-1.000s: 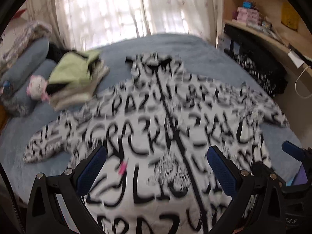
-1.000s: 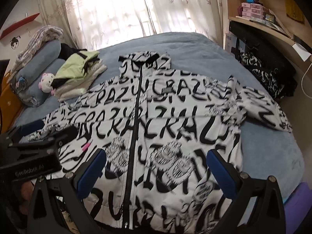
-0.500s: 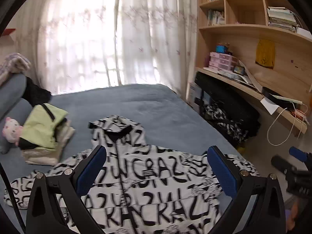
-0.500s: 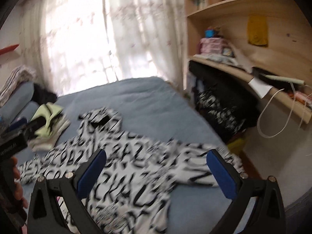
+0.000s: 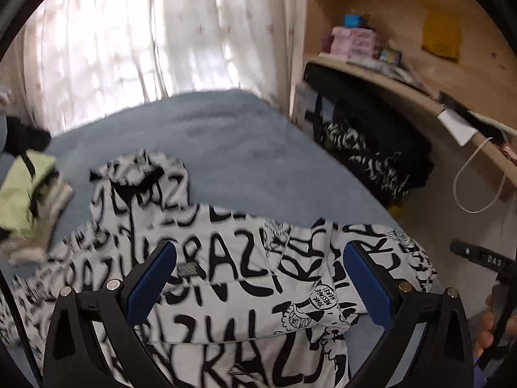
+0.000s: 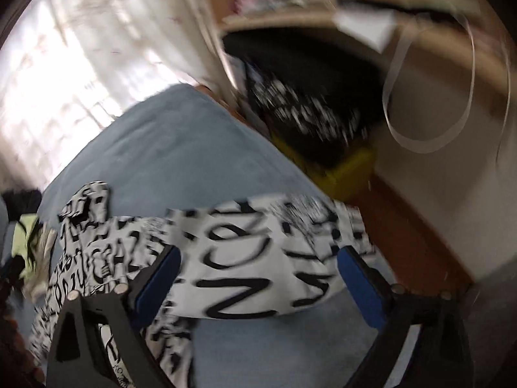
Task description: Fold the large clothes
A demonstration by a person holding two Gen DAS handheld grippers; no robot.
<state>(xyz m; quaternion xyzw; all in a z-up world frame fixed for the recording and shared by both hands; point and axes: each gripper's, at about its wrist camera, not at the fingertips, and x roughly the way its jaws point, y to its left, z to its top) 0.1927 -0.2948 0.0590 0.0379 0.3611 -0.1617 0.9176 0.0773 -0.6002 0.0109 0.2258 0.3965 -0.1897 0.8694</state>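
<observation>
A stack of folded clothes (image 5: pixel 27 200) lies on the blue bed (image 5: pixel 226 148) at the jacket's left, and the black-and-white lettered jacket (image 5: pixel 232 278) is spread flat on the bed with its collar toward the curtains (image 5: pixel 145 38) and one sleeve (image 6: pixel 258 258) reaching to the bed's right edge. The left gripper (image 5: pixel 258 284) hangs over the jacket's chest with jaws wide and nothing between them, while the right gripper (image 6: pixel 258 284) hangs over that sleeve, jaws also wide and bare, though this view is blurred. Right of the jacket, past the bed's edge, stand wooden shelves (image 5: pixel 404 64) with a dark heap (image 5: pixel 371 152) beneath.
</observation>
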